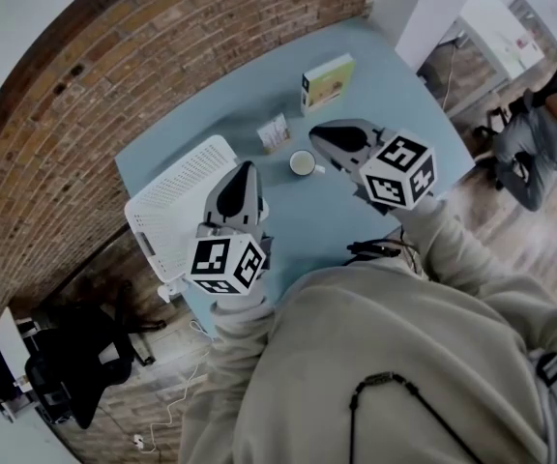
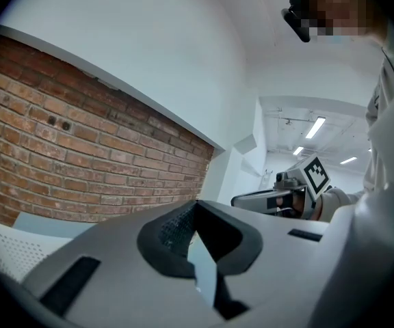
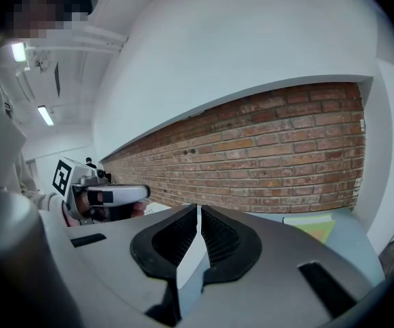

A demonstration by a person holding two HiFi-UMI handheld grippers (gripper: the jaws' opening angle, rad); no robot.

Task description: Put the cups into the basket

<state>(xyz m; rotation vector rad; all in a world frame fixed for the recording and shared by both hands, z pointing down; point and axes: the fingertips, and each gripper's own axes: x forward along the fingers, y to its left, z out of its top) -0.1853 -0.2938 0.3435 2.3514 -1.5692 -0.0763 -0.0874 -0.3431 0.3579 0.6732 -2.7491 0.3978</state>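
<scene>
Cup (image 1: pixel 303 163), small, white and round, stands upright and open-mouthed on the pale blue table (image 1: pixel 395 104), with a stub of a handle on the side turned away from the basket; only this one cup shows. By its look it is glazed ceramic or hard plastic, so I judge it light, stiff and rather slippery, liable to chip or roll if dropped. Its pale inside may hold a little liquid, though that is too small to tell. The soundest hold is probably across the rim, one pad inside the wall and one outside, or else on the handle, keeping the cup level. Just beyond the cup lies a small printed packet (image 1: pixel 275 133), and farther off on that same side a yellow-green box or book (image 1: pixel 327 82). The right gripper (image 1: pixel 314 132) hangs just beside the cup on its handle side, its jaws pressed together with nothing between them. The left gripper (image 1: pixel 249 166) is near the cup's other side, between it and the white perforated basket (image 1: pixel 177 196), and its jaws are likewise closed on nothing. The basket sits apart from the cup at the table's edge, and no cup shows inside it. Either pair of jaws would have to part before it could take the rim.
</scene>
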